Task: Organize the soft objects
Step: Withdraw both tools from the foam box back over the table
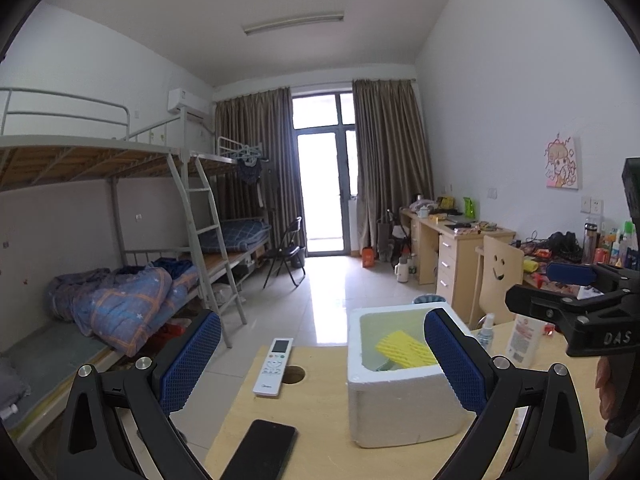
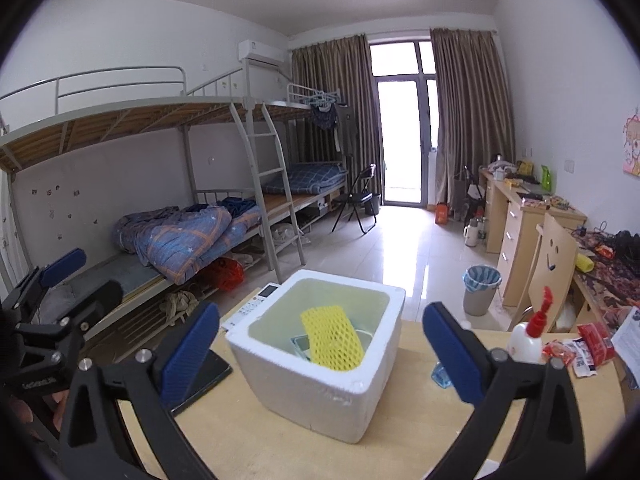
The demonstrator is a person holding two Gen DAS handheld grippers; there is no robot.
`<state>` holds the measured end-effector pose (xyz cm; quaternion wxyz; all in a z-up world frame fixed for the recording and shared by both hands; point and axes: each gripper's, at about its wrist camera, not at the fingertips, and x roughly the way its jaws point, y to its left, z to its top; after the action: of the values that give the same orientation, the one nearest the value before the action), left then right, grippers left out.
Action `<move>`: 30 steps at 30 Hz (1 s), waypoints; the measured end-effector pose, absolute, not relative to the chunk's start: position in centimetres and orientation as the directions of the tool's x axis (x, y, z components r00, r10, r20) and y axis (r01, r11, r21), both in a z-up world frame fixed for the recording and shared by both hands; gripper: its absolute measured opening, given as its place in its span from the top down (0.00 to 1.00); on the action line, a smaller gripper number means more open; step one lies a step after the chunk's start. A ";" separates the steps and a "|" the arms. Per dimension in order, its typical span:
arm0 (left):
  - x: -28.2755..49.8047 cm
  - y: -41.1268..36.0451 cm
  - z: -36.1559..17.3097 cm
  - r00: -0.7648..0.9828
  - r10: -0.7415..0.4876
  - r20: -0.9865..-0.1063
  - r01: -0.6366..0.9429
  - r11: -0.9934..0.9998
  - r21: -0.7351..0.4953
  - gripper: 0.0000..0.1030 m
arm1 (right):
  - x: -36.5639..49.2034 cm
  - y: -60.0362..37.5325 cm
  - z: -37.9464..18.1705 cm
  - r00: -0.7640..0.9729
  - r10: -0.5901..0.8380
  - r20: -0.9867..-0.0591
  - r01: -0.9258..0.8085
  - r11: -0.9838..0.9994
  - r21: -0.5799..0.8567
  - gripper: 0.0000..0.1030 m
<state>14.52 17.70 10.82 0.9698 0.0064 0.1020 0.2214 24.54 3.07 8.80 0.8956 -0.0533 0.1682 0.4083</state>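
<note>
Your left gripper [image 1: 322, 364] is spread wide, nothing between its pads. Beyond it, the yellow foam net [image 2: 334, 340] leans inside the white foam box [image 2: 320, 396] on the wooden table [image 2: 400, 440]. Your right gripper [image 2: 320, 354] gapes fully, holding and touching nothing.

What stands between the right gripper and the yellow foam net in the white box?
Nothing visible does. The right gripper hangs open and empty over the foam box's open top; the yellow foam net leans inside, uncovered.

Remote [image 1: 273, 366], phone [image 1: 264, 450], spray bottle [image 2: 527, 336]
</note>
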 end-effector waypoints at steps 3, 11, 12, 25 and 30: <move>13.5 16.9 11.2 0.886 0.424 -0.185 -0.422 0.905 0.054 0.01 | 23.1 2.2 9.1 0.625 0.708 -0.328 -0.746 0.666 0.015 0.00; 10.5 14.3 11.8 0.900 0.405 -0.159 -0.401 0.914 0.059 0.01 | 19.5 -0.1 9.5 0.625 0.724 -0.290 -0.757 0.653 -0.001 0.00; 10.1 14.0 11.8 0.903 0.400 -0.157 -0.396 0.916 0.057 0.01 | 19.0 -0.5 9.5 0.624 0.729 -0.283 -0.759 0.652 0.006 0.00; 4.7 11.7 9.6 0.913 0.393 -0.105 -0.394 0.919 0.012 0.01 | 13.7 -5.3 7.9 0.662 0.727 -0.184 -0.735 0.677 0.034 0.00; 3.4 11.3 7.4 0.920 0.376 -0.109 -0.380 0.925 -0.017 0.01 | 12.0 -6.7 6.1 0.690 0.705 -0.164 -0.714 0.700 0.010 0.00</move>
<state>3.43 11.32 7.36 0.9797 -0.0187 0.0521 0.1928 12.03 -6.70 6.07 0.9188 -0.0274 0.0777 0.3860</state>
